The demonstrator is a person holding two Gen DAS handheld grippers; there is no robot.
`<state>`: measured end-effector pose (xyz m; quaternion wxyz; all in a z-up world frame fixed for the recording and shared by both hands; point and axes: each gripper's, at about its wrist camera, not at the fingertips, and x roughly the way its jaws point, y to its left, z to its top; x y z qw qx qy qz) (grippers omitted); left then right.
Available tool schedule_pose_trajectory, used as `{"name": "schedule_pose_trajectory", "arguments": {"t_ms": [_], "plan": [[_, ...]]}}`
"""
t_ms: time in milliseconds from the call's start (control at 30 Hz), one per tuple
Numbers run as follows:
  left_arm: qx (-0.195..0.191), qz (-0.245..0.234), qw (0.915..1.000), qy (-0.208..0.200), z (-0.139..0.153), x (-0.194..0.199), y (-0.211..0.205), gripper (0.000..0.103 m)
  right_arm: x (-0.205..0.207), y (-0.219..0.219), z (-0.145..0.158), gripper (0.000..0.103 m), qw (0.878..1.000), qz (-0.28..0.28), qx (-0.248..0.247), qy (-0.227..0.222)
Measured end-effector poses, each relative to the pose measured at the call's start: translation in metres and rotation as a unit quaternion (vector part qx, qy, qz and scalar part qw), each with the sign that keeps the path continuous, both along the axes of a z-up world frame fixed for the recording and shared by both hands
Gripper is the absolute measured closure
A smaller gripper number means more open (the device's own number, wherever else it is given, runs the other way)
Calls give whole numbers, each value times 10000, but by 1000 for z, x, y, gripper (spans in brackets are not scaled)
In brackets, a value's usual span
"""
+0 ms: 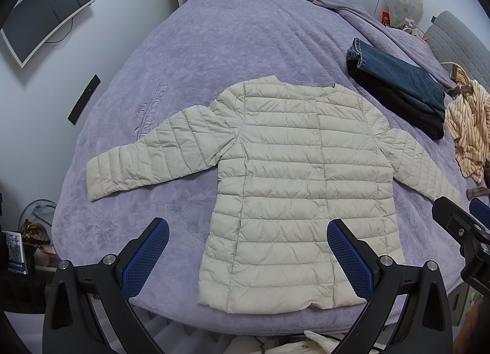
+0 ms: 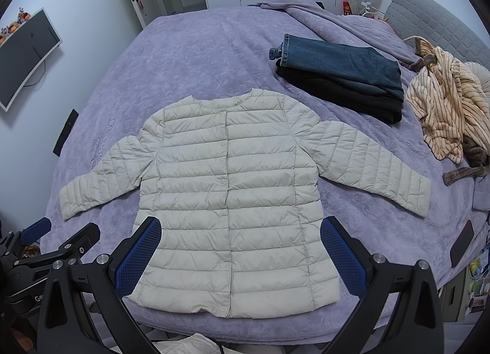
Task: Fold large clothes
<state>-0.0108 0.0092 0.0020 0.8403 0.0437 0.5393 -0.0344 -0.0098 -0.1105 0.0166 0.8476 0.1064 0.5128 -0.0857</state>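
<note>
A cream quilted puffer jacket (image 1: 288, 182) (image 2: 226, 201) lies flat and buttoned on the purple bedspread (image 1: 232, 47) (image 2: 196, 57), both sleeves spread out to the sides, hem toward me. My left gripper (image 1: 248, 231) hovers open above the hem, its blue-padded fingers wide apart and holding nothing. My right gripper (image 2: 240, 228) is likewise open above the jacket's lower half, empty. In the left wrist view the right gripper (image 1: 459, 225) shows at the right edge. The left gripper (image 2: 46, 240) shows at the lower left of the right wrist view.
Folded blue jeans on a folded black garment (image 1: 398, 90) (image 2: 340, 78) lie at the back right of the bed. A crumpled striped beige garment (image 1: 468, 127) (image 2: 444, 109) sits further right. A monitor (image 1: 46, 14) hangs on the left wall. More cream fabric (image 2: 186, 344) lies below the bed's near edge.
</note>
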Motion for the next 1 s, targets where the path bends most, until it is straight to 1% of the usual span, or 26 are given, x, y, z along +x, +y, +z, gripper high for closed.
{"name": "schedule_pose_trajectory", "arguments": {"t_ms": [233, 400, 533, 567, 667, 733, 833, 933, 1000], "plan": [[-8, -6, 10000, 8, 0, 0, 0, 0, 1, 0, -1, 0, 10000, 1, 3, 6], [-38, -6, 10000, 79, -6, -5, 1, 0, 0, 1, -2, 0, 10000, 1, -1, 22], [-120, 8, 9998, 133, -9, -6, 3, 0, -3, 1, -3, 0, 10000, 9, 37, 51], [-159, -1, 9997, 188, -9, -1, 4, 0, -5, 0, -4, 0, 9999, 16, 78, 71], [-270, -16, 9992, 284, -13, 2, 7, 0, -7, 1, -16, 0, 9997, 15, 220, 143], [-331, 4, 9990, 293, -15, 3, 11, 0, 1, 0, -24, 0, 9993, 3, 331, 179], [-459, 150, 9983, 335, -23, 10, 25, 0, 10, -2, -30, 0, 9984, 20, 527, 219], [-569, 429, 9968, 353, -33, 17, 45, 0, 16, 4, -40, 0, 9976, 161, 614, 272], [-598, 632, 9954, 394, -42, 21, 60, 0, 23, 10, -48, 0, 9963, 275, 716, 396]]}}
